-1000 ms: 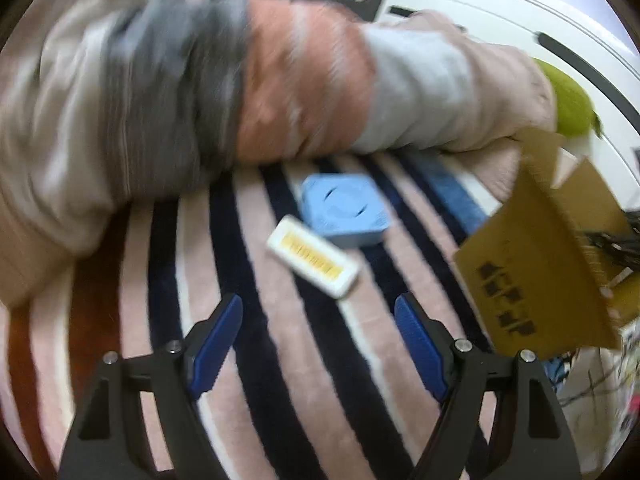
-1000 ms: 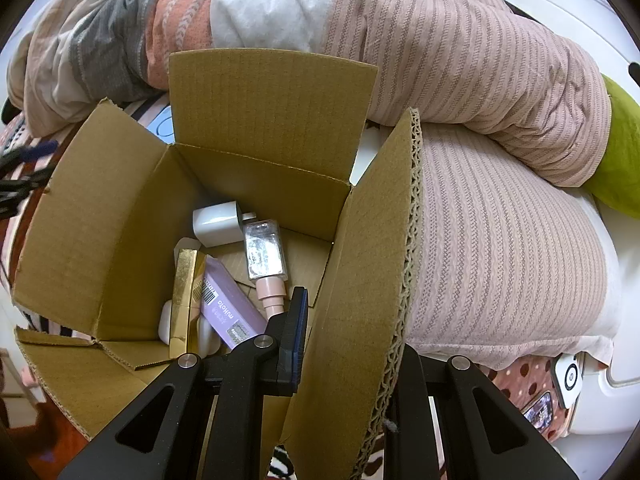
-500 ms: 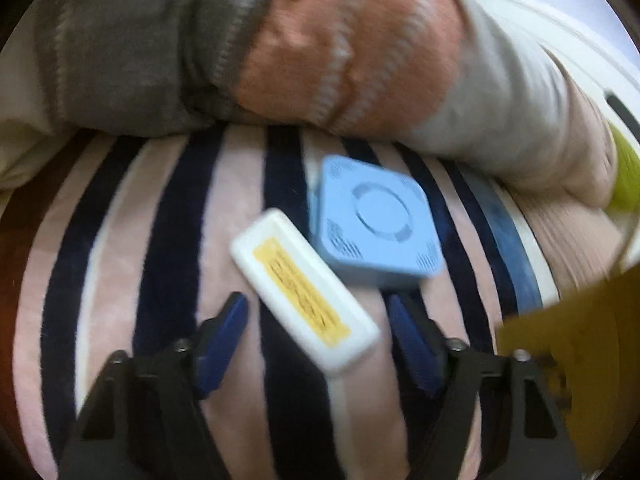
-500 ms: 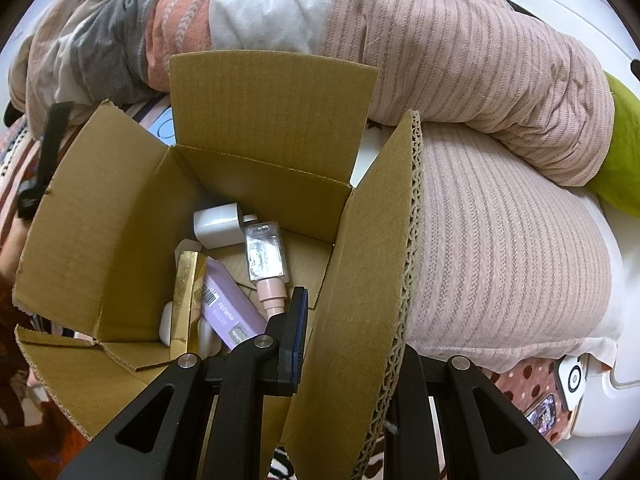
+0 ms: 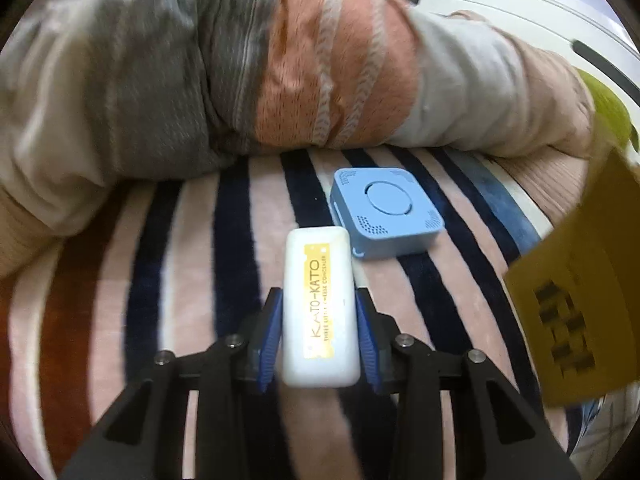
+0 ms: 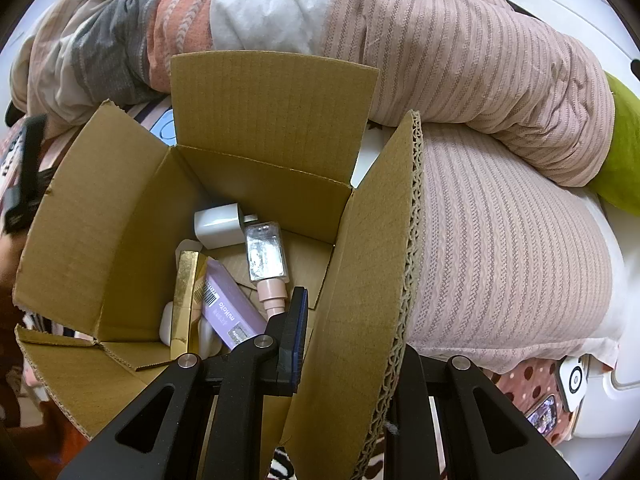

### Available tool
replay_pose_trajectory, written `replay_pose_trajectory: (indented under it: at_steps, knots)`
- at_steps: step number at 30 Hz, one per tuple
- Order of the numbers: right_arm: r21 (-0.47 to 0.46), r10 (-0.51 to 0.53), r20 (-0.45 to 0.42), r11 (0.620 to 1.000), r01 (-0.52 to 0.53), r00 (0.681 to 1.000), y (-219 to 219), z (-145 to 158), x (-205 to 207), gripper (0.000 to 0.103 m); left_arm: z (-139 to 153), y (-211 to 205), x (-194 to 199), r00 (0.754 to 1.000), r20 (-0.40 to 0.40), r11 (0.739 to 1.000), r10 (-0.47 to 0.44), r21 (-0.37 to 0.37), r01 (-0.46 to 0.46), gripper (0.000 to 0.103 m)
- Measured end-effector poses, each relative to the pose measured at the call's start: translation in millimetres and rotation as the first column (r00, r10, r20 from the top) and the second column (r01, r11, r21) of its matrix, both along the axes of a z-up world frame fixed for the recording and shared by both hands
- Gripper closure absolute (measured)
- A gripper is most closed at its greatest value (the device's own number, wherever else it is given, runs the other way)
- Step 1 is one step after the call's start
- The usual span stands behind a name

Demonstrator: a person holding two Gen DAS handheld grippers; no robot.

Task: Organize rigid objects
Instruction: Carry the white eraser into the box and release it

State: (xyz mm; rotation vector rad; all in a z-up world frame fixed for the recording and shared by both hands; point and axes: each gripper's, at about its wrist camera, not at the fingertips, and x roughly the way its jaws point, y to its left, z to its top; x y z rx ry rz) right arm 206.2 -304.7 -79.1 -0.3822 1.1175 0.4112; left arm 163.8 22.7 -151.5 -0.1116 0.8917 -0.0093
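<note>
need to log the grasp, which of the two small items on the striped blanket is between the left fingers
The white KATO-KATO case, clamped by the left gripper; the blue square device lies free beyond it.

Striped plush blanket [image 5: 192,280] underfoot; bunched pink ribbed bedding [image 6: 500,208] behind; white furniture [image 5: 520,4] beyond

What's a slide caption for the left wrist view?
Left gripper closed on a white case over a striped blanket, blue square gadget just beyond it.

Left gripper [image 5: 318,334], black arms, blue pads, silver screws; right gripper [image 6: 352,344] alike
</note>
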Motion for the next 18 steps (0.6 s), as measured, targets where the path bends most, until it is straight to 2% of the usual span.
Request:
replay_pose_trajectory:
  at_steps: [3, 6, 9, 11, 15, 18]
  knots:
    - [0.001, -0.001, 0.0, 1.0, 0.001, 1.0, 0, 0, 0, 0.09, 20, 4, -18, 0.999, 0.037, 1.0, -0.02, 0.017, 0.019, 0.071]
    - [0.0, -0.001, 0.002, 1.0, 0.001, 1.0, 0, 1, 0, 0.09, 54, -3, -35, 0.993, 0.098, 0.997, -0.068, 0.04, 0.064, 0.071]
    - [0.0, -0.002, 0.005, 1.0, 0.002, 1.0, 0, 1, 0, 0.09, 85, -15, -44, 0.98, 0.148, 0.991, -0.13, 0.009, 0.13, 0.071]
    - [0.002, -0.003, 0.008, 1.0, 0.003, 1.0, -1, 2, -1, 0.09, 107, -32, -49, 0.965, 0.174, 0.979, -0.195, -0.029, 0.203, 0.071]
    - [0.003, -0.003, 0.012, 1.0, 0.003, 1.0, -2, 3, -2, 0.09, 135, -79, -47, 0.935, 0.19, 0.951, -0.3, -0.021, 0.309, 0.071]
    - [0.003, -0.002, 0.015, 1.0, 0.002, 1.0, -2, 5, -2, 0.09, 151, -122, -42, 0.903, 0.183, 0.915, -0.389, -0.037, 0.402, 0.071]
